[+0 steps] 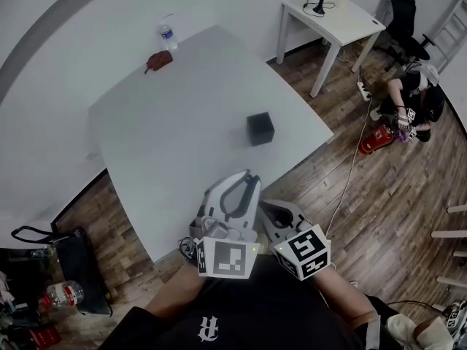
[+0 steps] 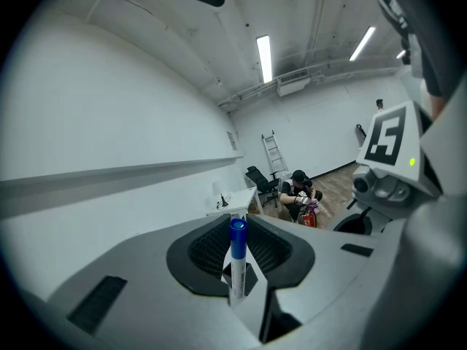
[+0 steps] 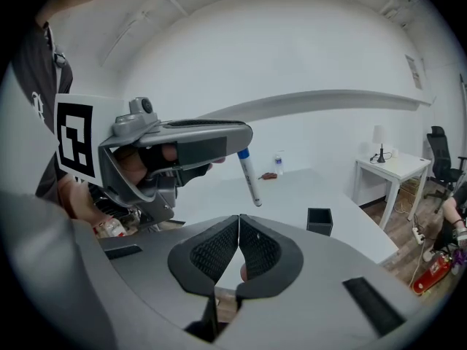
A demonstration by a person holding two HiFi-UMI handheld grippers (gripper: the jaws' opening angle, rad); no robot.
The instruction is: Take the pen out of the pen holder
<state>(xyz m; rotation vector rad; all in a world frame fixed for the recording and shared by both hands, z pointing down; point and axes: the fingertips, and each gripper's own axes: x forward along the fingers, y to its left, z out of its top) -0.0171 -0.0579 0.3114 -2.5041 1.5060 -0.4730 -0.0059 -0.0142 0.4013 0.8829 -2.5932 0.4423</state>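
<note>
A: Risk?
B: Got pen (image 2: 237,257) clamped in left gripper (image 2: 241,279), out of holder (image 1: 260,128), near body; could slip or tilt if clamp eases; might knock right gripper (image 3: 238,248), closed and empty, just beside.
A: Around?
B: Bottle (image 1: 167,35), red thing (image 1: 158,61) far on table (image 1: 146,137); person on floor (image 1: 412,97) well apart; nothing blocking.

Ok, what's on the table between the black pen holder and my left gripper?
Nothing. The head view shows only bare white table between the pen holder and the left gripper, which holds the pen.
</note>
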